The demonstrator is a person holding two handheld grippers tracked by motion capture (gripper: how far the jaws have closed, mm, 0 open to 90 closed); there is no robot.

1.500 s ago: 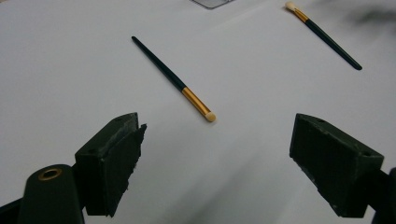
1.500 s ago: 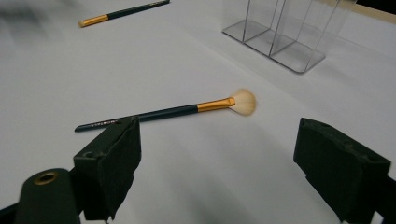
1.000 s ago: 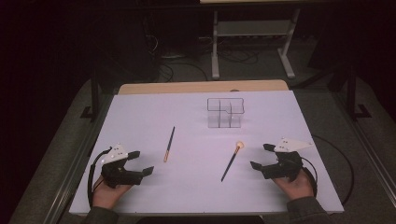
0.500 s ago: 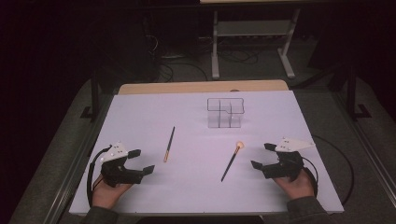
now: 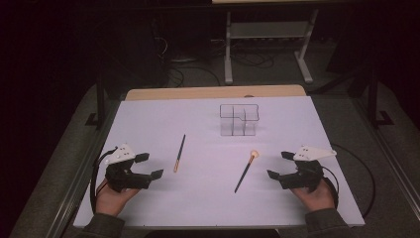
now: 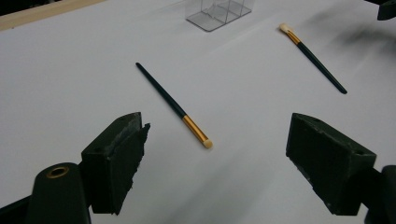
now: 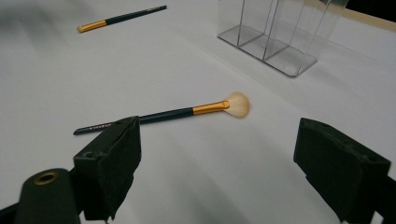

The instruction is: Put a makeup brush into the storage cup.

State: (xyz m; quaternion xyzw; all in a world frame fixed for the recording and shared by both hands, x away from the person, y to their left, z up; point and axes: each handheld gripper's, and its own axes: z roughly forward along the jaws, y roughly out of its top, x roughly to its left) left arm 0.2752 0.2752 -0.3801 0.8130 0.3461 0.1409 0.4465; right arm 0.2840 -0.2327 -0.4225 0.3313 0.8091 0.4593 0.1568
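Note:
Two makeup brushes lie flat on the white table [image 5: 208,203]. The slim brush [image 5: 179,153] [image 6: 173,106] [image 7: 121,17] has a dark handle and gold ferrule, and lies just right of my left gripper [image 5: 148,166] [image 6: 215,168]. The fluffy-tipped brush [image 5: 246,170] [image 7: 173,113] [image 6: 313,57] lies just left of my right gripper [image 5: 278,165] [image 7: 217,170]. Both grippers rest near the front edge, open, with nothing between the jaws. A clear acrylic organizer [image 5: 238,119] [image 7: 280,32] [image 6: 217,11] with several compartments stands upright at the back middle.
A wooden strip [image 5: 213,92] runs along the table's far edge. Behind it, on the dark floor, stands a metal frame [image 5: 267,44] among cables. Black cables trail from both grippers at the table's sides.

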